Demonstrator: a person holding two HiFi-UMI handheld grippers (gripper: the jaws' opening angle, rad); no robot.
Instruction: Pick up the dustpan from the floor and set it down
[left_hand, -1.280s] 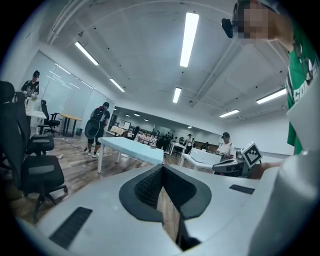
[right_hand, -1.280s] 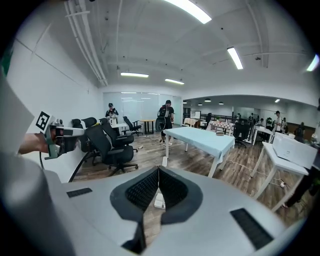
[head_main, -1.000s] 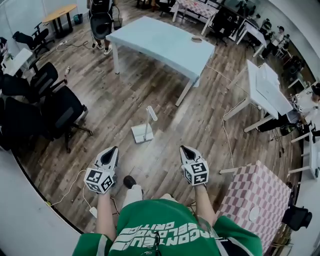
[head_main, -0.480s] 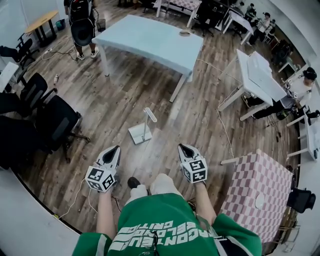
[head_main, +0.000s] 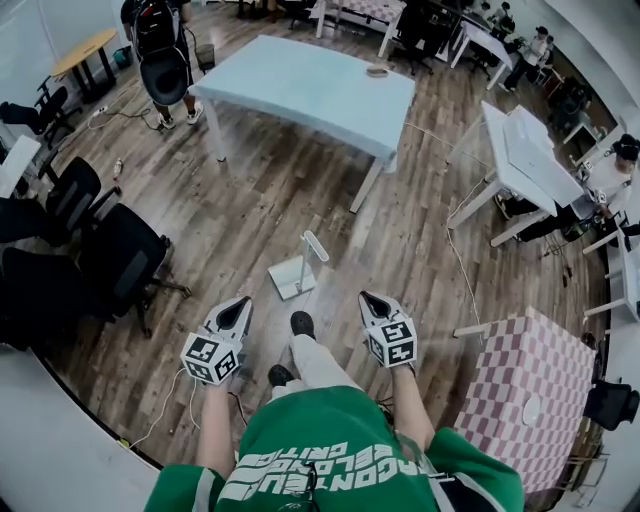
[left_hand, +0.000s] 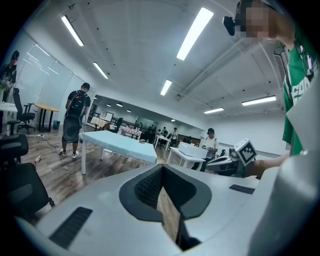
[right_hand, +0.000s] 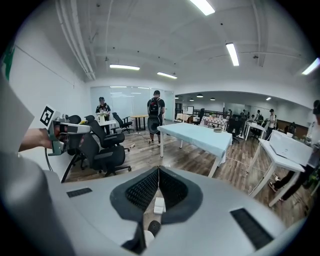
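As the person in a green shirt (head_main: 330, 450) steps forward, the gap to the task's target narrows. The left claw (head_main: 237, 308) and right claw (head_main: 372, 300) are each pinched together with nothing between them, held low on either side of a leading shoe (head_main: 301, 323). Just beyond, the white dustpan (head_main: 288, 276) lies on the wooden floor (head_main: 250, 200) with its handle raised, nearer the claws than a moment earlier but still untouched. The pick-up appears to be in its approach; a claw would need to part before taking the handle. A pale blue table (head_main: 310, 85) stands well behind.
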